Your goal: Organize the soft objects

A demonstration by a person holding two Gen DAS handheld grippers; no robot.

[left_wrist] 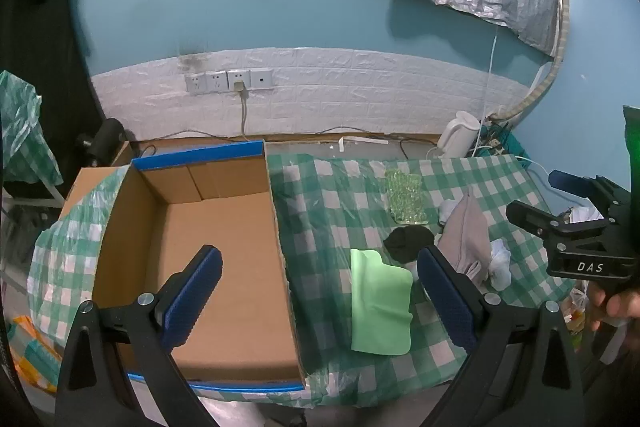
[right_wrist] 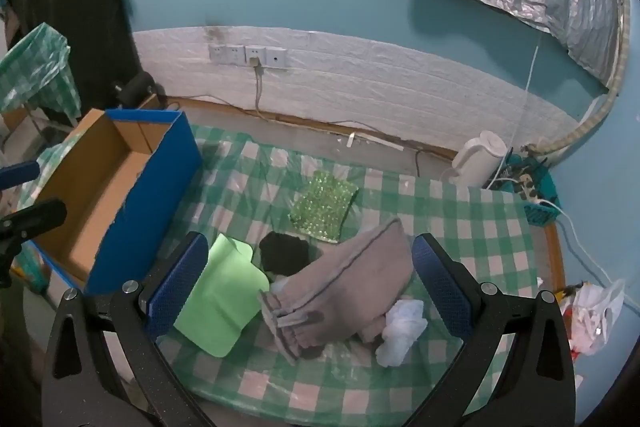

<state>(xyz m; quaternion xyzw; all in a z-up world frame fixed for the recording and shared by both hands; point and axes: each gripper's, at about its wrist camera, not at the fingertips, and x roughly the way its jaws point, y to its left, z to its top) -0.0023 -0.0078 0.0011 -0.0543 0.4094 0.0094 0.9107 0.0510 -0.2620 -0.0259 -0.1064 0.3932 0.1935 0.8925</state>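
An empty cardboard box (left_wrist: pixel 224 267) with blue edges stands at the table's left (right_wrist: pixel 100 187). Soft things lie beside it on the checked cloth: a light green cloth (left_wrist: pixel 380 307) (right_wrist: pixel 220 303), a black cloth (left_wrist: pixel 408 243) (right_wrist: pixel 285 251), a grey towel (left_wrist: pixel 468 239) (right_wrist: pixel 344 287), a white crumpled cloth (left_wrist: pixel 500 263) (right_wrist: pixel 402 327) and a green beaded pad (left_wrist: pixel 405 195) (right_wrist: pixel 323 207). My left gripper (left_wrist: pixel 320 291) is open and empty, above the box's right wall. My right gripper (right_wrist: pixel 308 291) is open and empty, above the grey towel; it also shows at the right of the left wrist view (left_wrist: pixel 560 207).
A white kettle (left_wrist: pixel 458 135) (right_wrist: pixel 480 159) and a power strip (right_wrist: pixel 528 183) with cables sit at the table's far right. Wall sockets (left_wrist: pixel 228 81) with a plugged cord are behind. A plastic bag (right_wrist: pixel 592 311) lies off the right edge.
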